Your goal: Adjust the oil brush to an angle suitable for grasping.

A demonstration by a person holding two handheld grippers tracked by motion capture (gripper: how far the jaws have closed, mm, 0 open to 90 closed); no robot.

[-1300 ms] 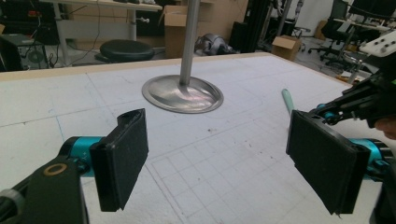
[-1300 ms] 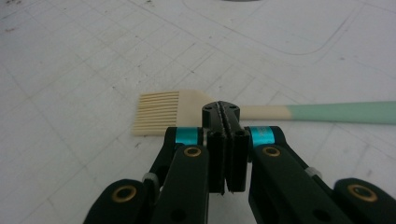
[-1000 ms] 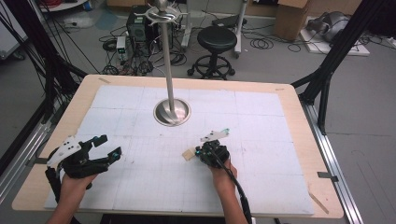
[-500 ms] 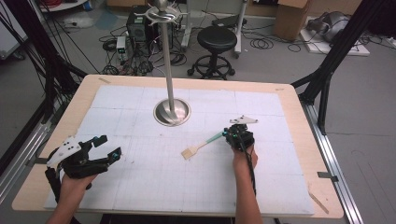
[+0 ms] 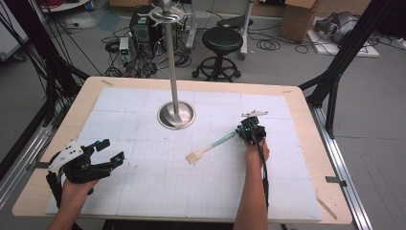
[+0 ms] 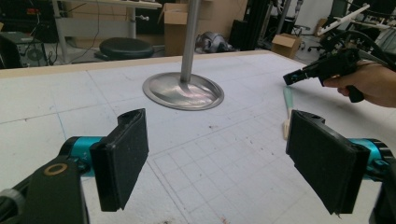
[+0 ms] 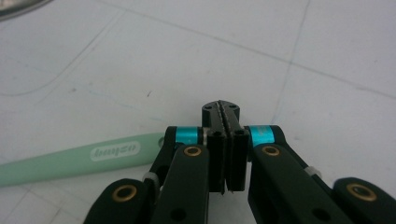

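The pale green brush with a tan bristle head (image 5: 210,146) lies flat on the white gridded mat (image 5: 143,191) that covers the wooden desk (image 5: 306,158), bristle end toward the person and handle end pointing up and to the right. It lies where it did half a second ago; a second ago it was nearer the middle of the mat, with the right tool right at it.

The right tool (image 5: 244,130) now sits just past the handle's far end. In the right gripper view its black jaws are pressed flat together with nothing between them, and the green handle (image 7: 70,161), printed with a white label, lies on the mat to the left of the jaws and passes under the tool's left linkage; whether it touches the tool cannot be told. The right hand (image 5: 257,151) has moved a little farther up and to the right than half a second ago.

The left tool (image 5: 111,152) is held low over the mat's near left part, well apart from the brush, its jaws spread wide and empty. It has not moved across the three moments.

The polished metal pole on a round dished base (image 5: 176,115) stands at the mat's far middle, unchanged.
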